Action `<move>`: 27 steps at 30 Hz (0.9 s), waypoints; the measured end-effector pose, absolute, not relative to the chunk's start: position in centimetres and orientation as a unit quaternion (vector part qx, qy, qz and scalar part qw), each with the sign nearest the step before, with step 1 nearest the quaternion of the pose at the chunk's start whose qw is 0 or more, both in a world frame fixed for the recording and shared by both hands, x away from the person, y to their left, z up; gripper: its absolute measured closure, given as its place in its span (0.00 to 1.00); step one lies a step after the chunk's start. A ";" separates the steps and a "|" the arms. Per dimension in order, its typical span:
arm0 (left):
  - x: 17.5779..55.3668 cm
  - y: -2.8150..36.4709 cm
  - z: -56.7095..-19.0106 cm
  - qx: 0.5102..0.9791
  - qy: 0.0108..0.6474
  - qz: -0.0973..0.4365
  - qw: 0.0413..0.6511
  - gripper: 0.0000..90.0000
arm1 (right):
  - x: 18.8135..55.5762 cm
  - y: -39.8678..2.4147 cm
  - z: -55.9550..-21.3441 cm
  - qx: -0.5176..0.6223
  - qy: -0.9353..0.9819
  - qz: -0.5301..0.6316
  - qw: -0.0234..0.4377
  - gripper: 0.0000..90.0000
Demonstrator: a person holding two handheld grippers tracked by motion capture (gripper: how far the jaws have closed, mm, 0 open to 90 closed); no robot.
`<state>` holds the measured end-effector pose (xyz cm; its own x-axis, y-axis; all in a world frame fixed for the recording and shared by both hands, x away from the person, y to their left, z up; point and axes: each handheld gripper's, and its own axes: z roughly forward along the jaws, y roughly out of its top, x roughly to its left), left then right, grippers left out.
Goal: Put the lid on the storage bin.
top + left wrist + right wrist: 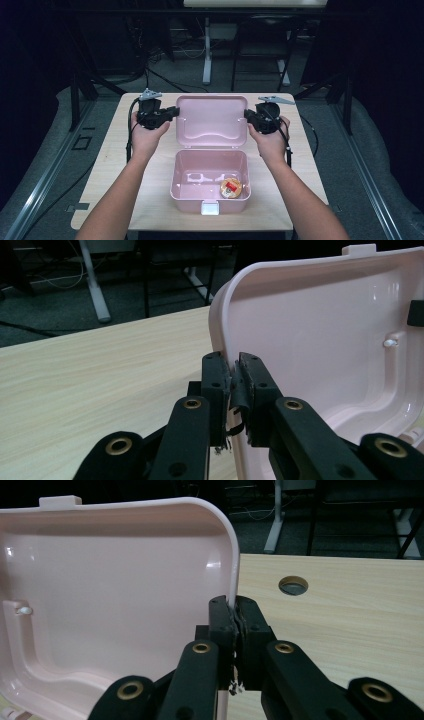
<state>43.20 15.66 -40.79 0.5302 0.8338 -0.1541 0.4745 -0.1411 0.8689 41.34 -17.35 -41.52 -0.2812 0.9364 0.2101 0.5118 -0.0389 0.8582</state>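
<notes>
From above, mid-worktop [125, 175], the pink box [210, 197] stands open with its lid [210, 120] swung back on the far side and a small round snack [231, 187] in the near right corner. The left tool [172, 111] and the right tool [248, 116] each pinch a side edge of the lid, likely so both hands can swing it evenly.

Along the left tool [234, 371], the jaws clamp the lid's rim [220, 325], the lid standing tilted up.

Along the right tool [236, 611], the jaws are clenched on the opposite rim [234, 565], a round hole [293, 585] in the worktop beyond.
</notes>
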 end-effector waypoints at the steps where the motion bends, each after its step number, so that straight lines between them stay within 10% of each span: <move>1: 43.2 15.7 -40.8 0.732 0.447 0.187 0.479 0.92 | 41.3 -17.4 -41.5 0.553 0.654 0.462 0.230 0.97; 27: 42.2 15.6 -39.5 0.732 0.433 0.202 0.487 0.94 | 40.5 -17.5 -40.4 0.546 0.650 0.469 0.243 0.97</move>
